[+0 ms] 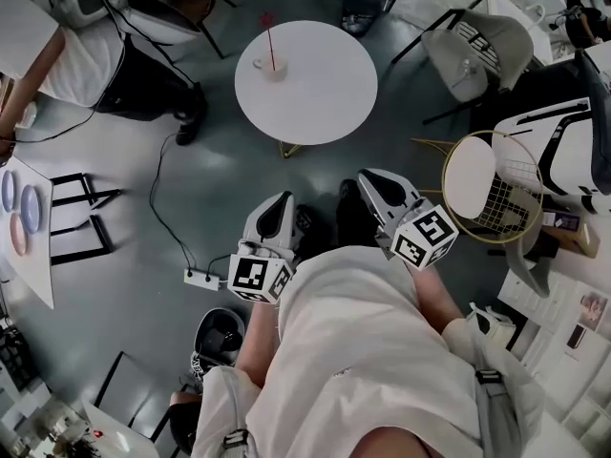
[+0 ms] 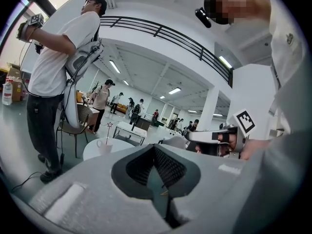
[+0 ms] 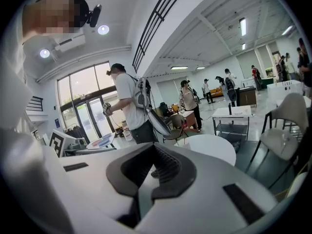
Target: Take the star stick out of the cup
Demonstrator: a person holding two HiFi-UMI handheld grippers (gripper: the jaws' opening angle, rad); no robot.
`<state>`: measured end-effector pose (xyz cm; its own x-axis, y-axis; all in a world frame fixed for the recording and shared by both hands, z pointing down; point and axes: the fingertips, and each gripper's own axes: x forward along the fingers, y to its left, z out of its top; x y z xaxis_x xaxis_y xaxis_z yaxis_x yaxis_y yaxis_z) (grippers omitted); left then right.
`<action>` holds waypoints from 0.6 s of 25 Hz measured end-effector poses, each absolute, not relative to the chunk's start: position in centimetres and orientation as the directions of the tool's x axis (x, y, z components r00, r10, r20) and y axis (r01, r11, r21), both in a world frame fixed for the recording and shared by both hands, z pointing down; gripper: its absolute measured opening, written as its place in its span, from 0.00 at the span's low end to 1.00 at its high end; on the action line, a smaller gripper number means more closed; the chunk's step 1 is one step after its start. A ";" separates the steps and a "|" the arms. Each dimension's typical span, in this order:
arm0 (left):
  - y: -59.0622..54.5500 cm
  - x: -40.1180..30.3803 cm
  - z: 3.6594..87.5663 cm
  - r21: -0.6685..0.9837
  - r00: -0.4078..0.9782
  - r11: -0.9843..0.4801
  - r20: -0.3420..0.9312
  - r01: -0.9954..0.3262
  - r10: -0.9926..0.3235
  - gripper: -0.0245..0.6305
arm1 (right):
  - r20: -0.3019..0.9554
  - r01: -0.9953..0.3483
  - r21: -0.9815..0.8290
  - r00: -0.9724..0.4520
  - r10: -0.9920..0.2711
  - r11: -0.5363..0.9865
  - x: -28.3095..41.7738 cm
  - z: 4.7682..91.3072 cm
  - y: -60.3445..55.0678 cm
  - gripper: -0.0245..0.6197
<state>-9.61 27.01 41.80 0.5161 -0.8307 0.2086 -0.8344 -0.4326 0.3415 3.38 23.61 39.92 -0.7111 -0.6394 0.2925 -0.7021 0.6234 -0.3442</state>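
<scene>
A white cup (image 1: 274,68) stands near the left edge of the round white table (image 1: 320,93), with the thin red star stick (image 1: 269,38) upright in it. Both grippers are held close to my body, well short of the table. My left gripper (image 1: 280,203) is shut and holds nothing; my right gripper (image 1: 370,177) is also shut and holds nothing. In the left gripper view the cup (image 2: 104,146) and star stick (image 2: 109,130) appear small and far beyond the shut left gripper (image 2: 155,149). In the right gripper view the table (image 3: 212,149) lies past the shut right gripper (image 3: 155,150).
A person in a white shirt (image 1: 91,51) stands beside the table at upper left. A grey chair (image 1: 477,51) and a yellow wire side table (image 1: 489,184) are at the right. A cable and power strip (image 1: 200,277) lie on the floor at my left.
</scene>
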 end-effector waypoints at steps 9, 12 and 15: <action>24.8 -8.2 42.0 0.338 0.522 -0.437 0.223 -0.834 -0.823 0.05 | 0.320 -0.699 -0.342 -0.715 -0.622 0.628 4.9 41.0 22.3 0.05; 23.6 -8.0 41.8 0.330 0.501 -0.417 0.235 -0.847 -0.833 0.05 | 0.340 -0.689 -0.289 -0.723 -0.601 0.665 4.8 41.0 20.7 0.05; 22.3 -7.5 41.6 0.322 0.476 -0.392 0.244 -0.862 -0.845 0.05 | 0.330 -0.674 -0.259 -0.735 -0.592 0.692 4.9 40.4 18.7 0.05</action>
<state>-7.51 22.27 41.55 0.4756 -0.8450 0.2445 -0.8618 -0.3919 0.3221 4.94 18.72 40.43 -0.7350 -0.5921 0.3304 -0.6739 0.6918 -0.2595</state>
